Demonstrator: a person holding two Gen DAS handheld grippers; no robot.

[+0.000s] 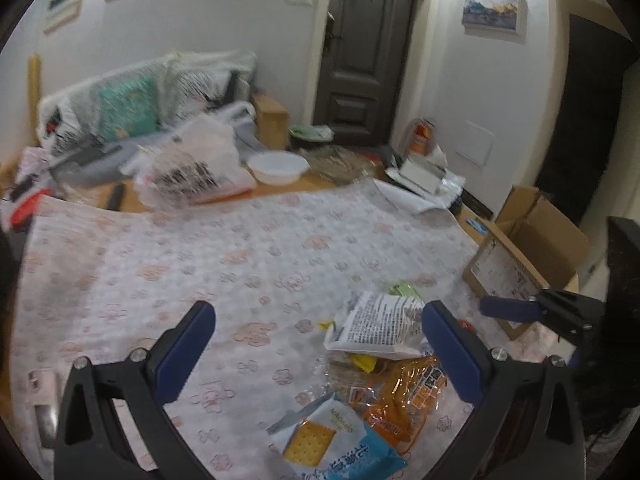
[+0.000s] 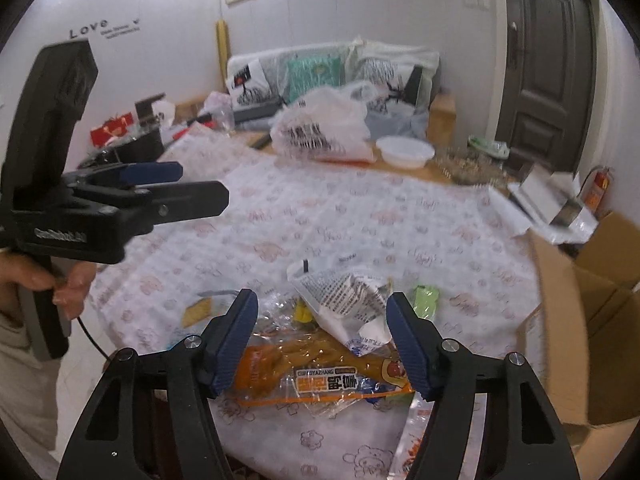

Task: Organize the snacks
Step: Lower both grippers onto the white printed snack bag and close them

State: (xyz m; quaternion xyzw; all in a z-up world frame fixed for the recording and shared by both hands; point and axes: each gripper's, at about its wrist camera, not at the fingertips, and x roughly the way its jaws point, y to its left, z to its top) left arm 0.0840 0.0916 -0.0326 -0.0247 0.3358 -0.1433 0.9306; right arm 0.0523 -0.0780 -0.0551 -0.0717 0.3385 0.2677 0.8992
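Your right gripper (image 2: 322, 336) stands apart, nothing clamped — the orange snack pack (image 2: 320, 376) lies on the desk (image 2: 360, 216) just beneath it, a white printed packet (image 2: 344, 300) behind. Your left gripper (image 1: 320, 354) is apart too, over the cracker packet (image 1: 332, 444). The cardboard box (image 2: 592, 320) sits open at the right.

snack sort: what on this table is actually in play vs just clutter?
In play:
- orange snack pack
- white printed packet
- blue cracker pack
- green packet
- open cardboard box, likely the bin

Clutter:
- white bowl
- plastic bag
- fire extinguisher
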